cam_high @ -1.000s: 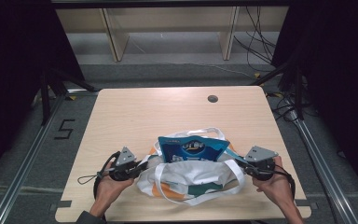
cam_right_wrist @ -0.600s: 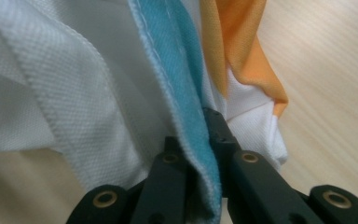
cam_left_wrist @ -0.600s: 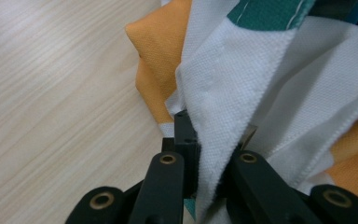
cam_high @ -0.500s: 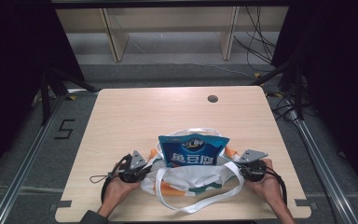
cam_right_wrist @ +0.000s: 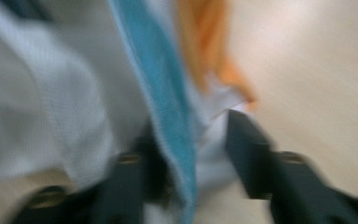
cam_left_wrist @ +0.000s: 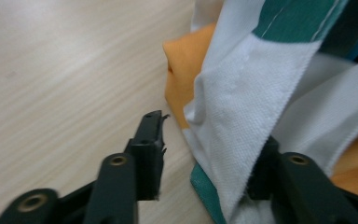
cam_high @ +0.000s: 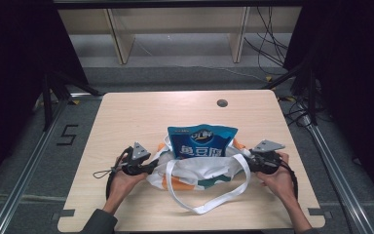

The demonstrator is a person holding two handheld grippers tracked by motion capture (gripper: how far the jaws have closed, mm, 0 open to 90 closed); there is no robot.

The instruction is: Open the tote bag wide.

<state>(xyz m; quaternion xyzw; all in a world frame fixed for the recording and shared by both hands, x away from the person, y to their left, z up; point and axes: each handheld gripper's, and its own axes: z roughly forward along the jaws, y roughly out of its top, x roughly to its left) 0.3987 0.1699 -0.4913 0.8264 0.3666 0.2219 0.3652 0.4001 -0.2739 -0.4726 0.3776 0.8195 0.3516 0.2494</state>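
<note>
The table (cam_high: 126, 117) bears the tote bag (cam_high: 195, 173) near its front edge, blue snack pouch (cam_high: 200, 141) standing inside. My left claw (cam_left_wrist: 205, 140) and right claw (cam_right_wrist: 191, 144) have just been opening; cloth lies loose between both, released. I should back off level, avoiding the strap (cam_high: 209, 207). The pouch's white lettering is, I think, Chinese; unreadable.

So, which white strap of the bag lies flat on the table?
The long looped strap nearest the person; the other strap crosses the bag.

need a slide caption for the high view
Left gripper and right gripper, jaws just opened, flank a tote bag holding a blue snack pouch.
</note>
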